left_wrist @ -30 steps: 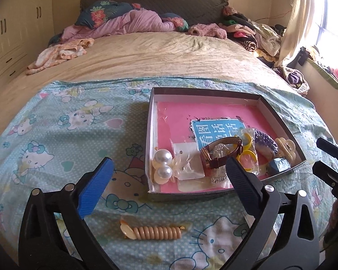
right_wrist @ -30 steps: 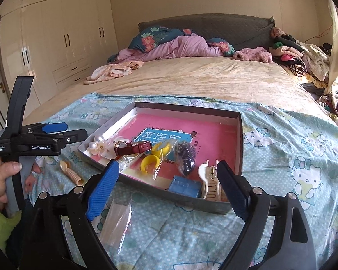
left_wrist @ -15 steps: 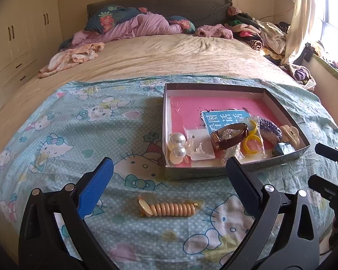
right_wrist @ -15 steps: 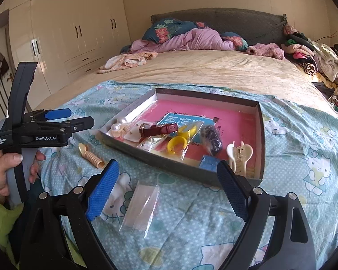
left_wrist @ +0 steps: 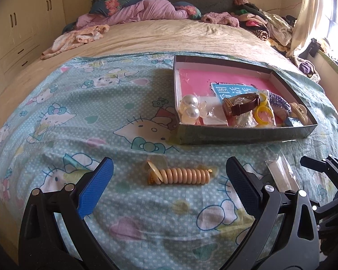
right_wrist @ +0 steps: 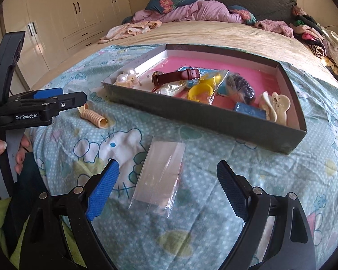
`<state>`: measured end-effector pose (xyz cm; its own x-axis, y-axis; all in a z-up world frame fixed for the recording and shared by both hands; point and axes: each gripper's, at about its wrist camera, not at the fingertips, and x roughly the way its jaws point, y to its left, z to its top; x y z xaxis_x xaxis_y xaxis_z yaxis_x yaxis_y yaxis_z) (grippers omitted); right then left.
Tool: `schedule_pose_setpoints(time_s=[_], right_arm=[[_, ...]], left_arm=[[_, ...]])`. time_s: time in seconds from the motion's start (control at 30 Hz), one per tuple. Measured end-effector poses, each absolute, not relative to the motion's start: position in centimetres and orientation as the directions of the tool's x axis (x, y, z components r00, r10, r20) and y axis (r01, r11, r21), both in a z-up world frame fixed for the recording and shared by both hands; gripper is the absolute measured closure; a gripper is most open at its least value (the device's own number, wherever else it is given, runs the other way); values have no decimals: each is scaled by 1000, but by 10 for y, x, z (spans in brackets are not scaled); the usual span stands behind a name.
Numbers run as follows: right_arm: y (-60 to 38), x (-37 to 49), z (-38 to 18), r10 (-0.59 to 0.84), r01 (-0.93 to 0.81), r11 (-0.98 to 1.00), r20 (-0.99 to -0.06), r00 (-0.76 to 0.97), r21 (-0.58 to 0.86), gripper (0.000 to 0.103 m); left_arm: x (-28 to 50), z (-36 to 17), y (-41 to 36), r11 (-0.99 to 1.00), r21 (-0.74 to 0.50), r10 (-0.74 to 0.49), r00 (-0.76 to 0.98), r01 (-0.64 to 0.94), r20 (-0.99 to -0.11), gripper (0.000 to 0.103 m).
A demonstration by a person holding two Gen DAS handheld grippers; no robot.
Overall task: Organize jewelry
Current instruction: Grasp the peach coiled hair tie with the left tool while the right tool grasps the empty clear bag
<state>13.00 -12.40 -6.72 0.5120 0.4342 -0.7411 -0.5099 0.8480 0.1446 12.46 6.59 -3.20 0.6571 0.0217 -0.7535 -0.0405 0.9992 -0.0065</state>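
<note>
On the cartoon-print sheet, just in front of the box (left_wrist: 243,137), the beige spiral hair tie (left_wrist: 180,175) sat between the left gripper's (left_wrist: 169,186) wide-open, empty jaws — looked light and springy, probably best pinched mid-coil.

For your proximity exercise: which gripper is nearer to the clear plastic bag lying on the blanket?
Right. The right gripper hangs open directly over the clear plastic bag, which lies between its fingers. The left gripper sits off to the bag's side, over the beige spiral hair tie.
</note>
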Motion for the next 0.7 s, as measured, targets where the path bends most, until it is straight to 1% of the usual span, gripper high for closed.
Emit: schedule_pose_setpoints(time_s=[0.13,0.17,0.2,0.33,0.4,0.43,0.47,0.5,0.7], right_arm=[[-115,130,-74,431,-524,841,-749,503,132,16],[-114,131,-76,431,-527,840,-750,501,130,19],[-111,132,-79,426,-528,840,-755,499,125,25],[-107,134,-89,409,-538,838,-763,500,96,31],[-106,133,-90,400,-545,836,-756,518,68,42],[-106,134,-91,398,-548,835,-754,523,61,45],[-106,134,-91,403,-551,832,-751,523,63,52],[-108,135,-90,408,-554,830,-749,522,67,56],[-116,133,-85,447,-572,814,-732,513,96,58]], left_arm=[[124,-44,67,998,-42,-8,628,-41,-778,10],[125,-47,66,998,-41,-8,620,-40,-785,10],[127,-50,65,998,-38,-6,612,-40,-791,10],[134,-60,63,998,-43,-14,585,-35,-811,10],[139,-66,62,998,-47,-19,564,-35,-826,10],[141,-69,62,998,-49,-20,554,-37,-832,10],[143,-72,62,998,-50,-20,545,-41,-838,10],[145,-75,63,998,-52,-20,539,-45,-842,10],[148,-81,64,997,-55,-15,549,-57,-836,11]])
